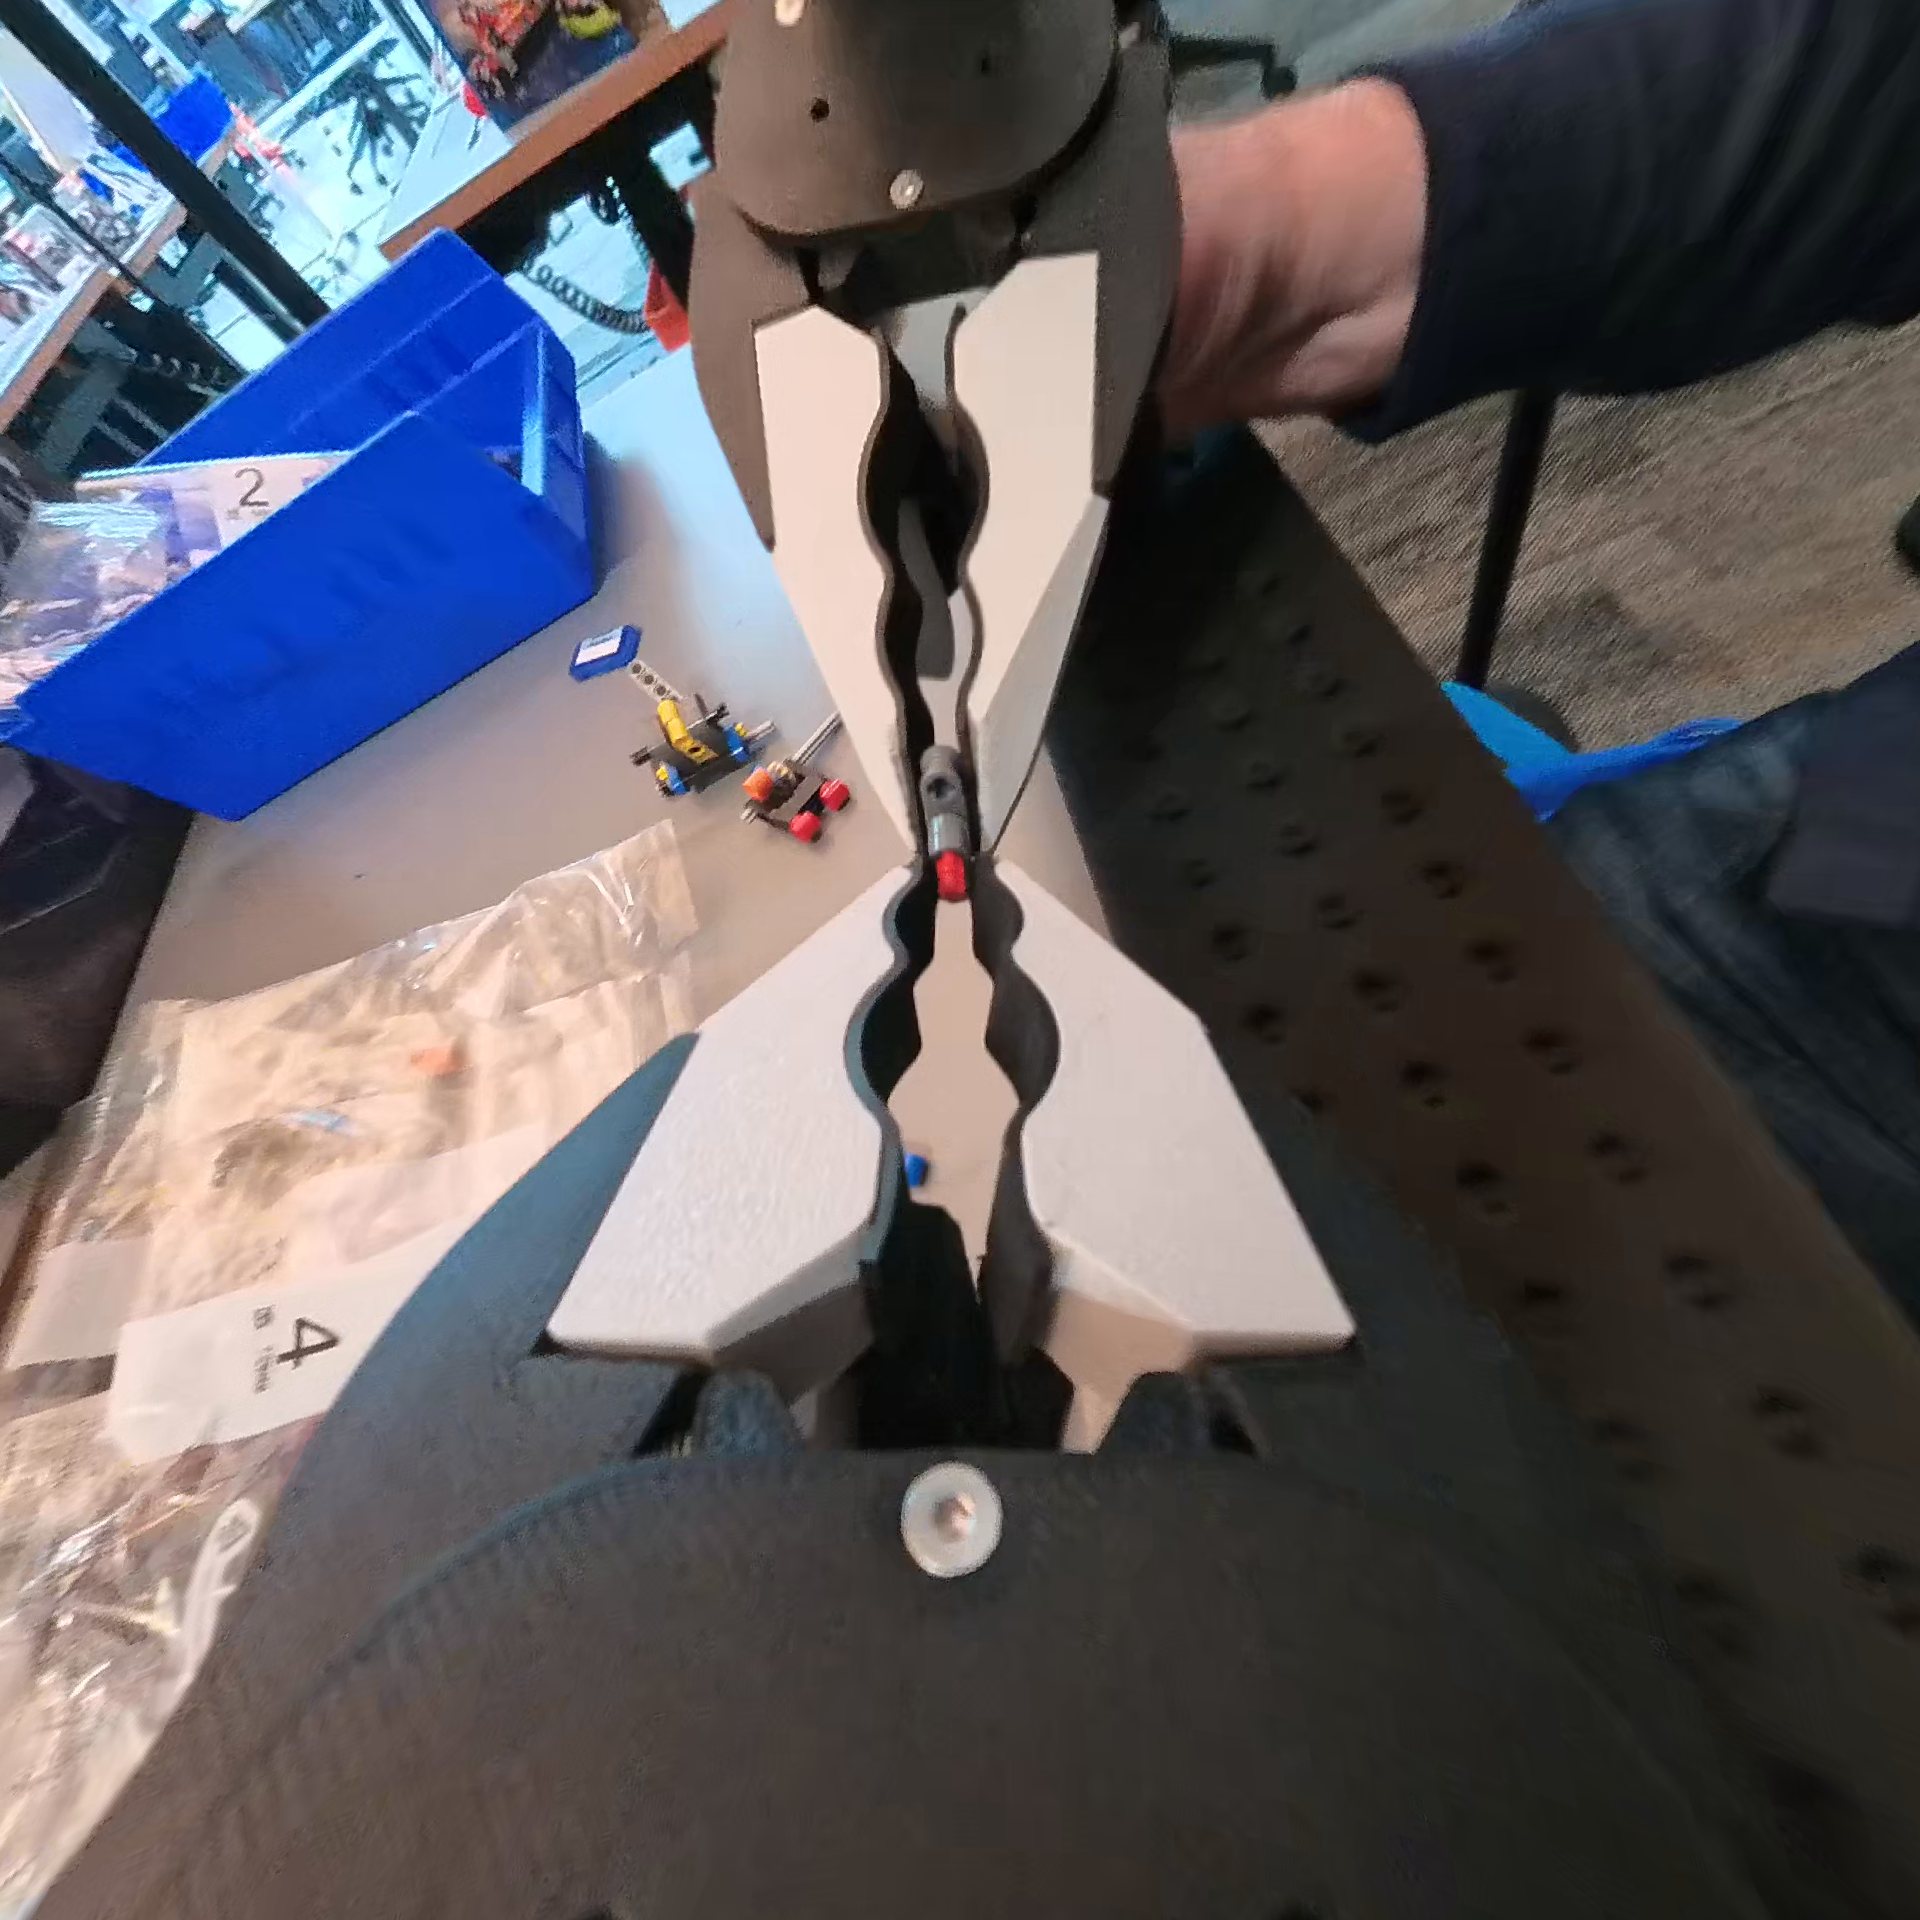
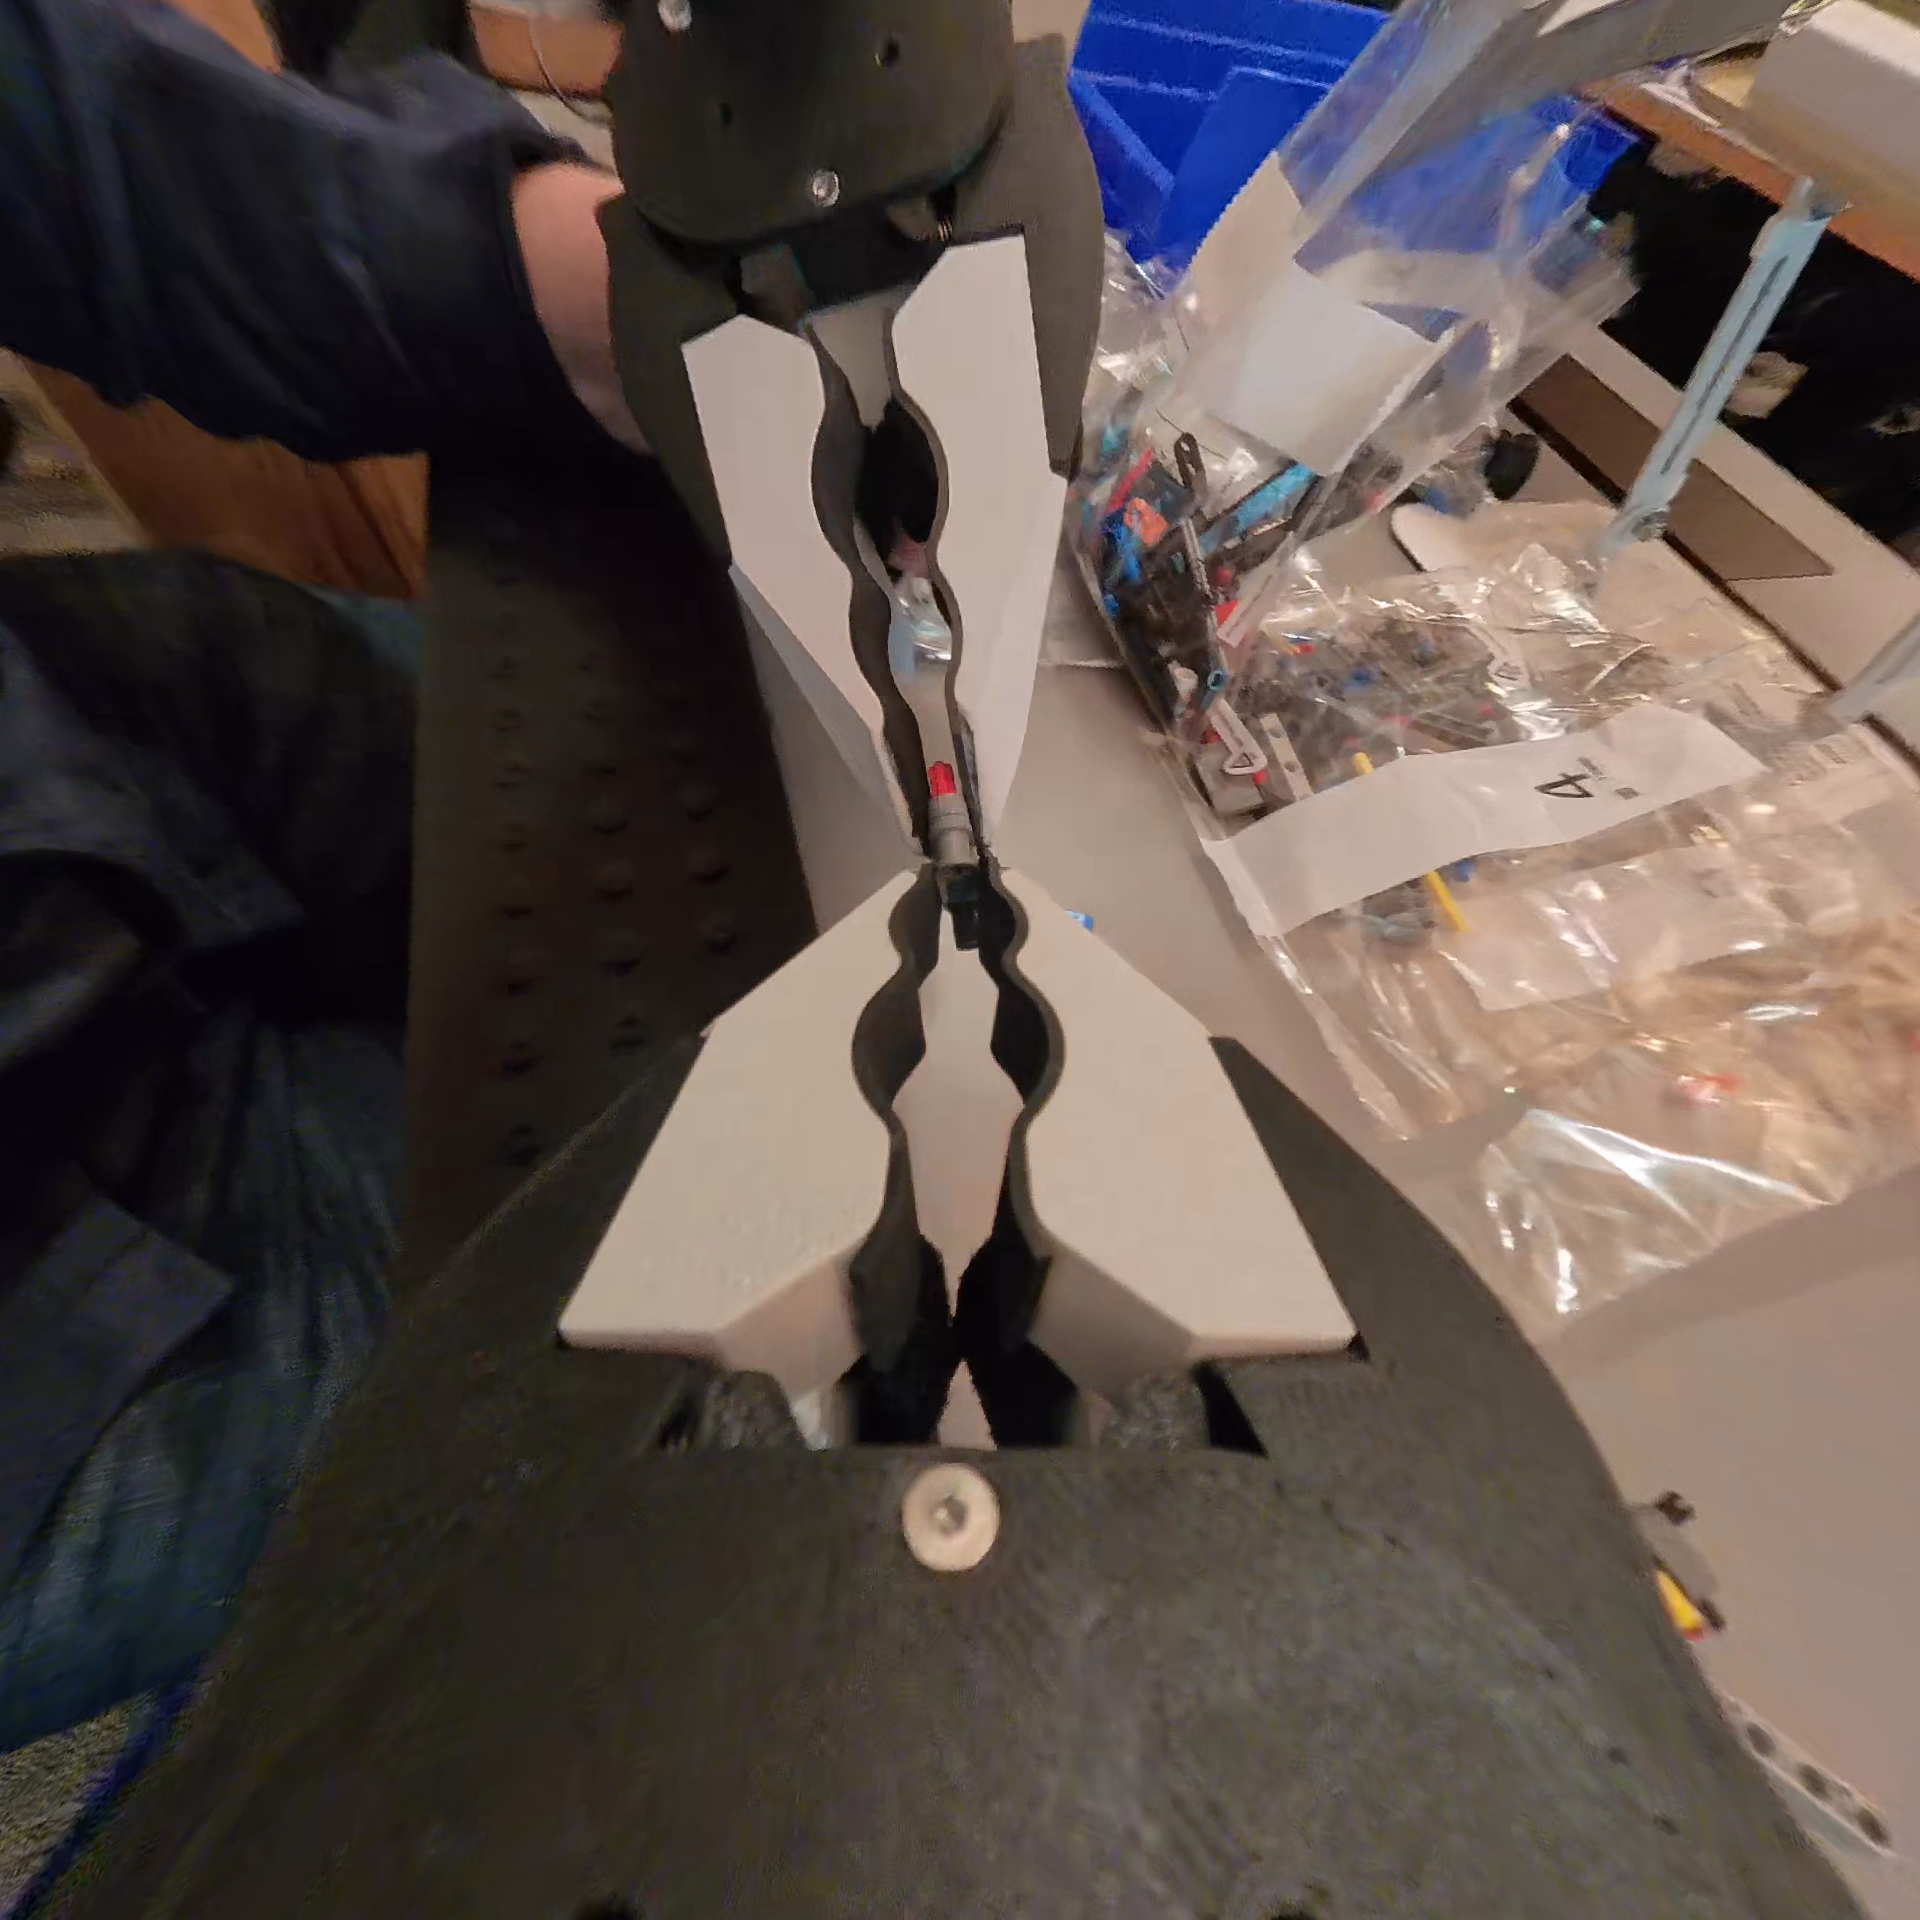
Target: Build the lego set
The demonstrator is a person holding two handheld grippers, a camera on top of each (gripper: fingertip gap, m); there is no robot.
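Left wrist view: bagged parts (image 1: 114, 540) in blue bin (image 1: 343, 582)

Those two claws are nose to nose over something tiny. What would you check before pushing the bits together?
1. Left hand-held gripper shut on the red piece: ok.
2. Right hand-held gripper shut on the grey connector: ok.
3. Red piece and grey connector lined up end to end: ok; they look roughly in line in both views.
4. Whether they are already seated: cannot tell; the joint is too small.
5. Small lego assemblies on the table out of the way: ok.
6. Parts bags clear of the tips: ok.
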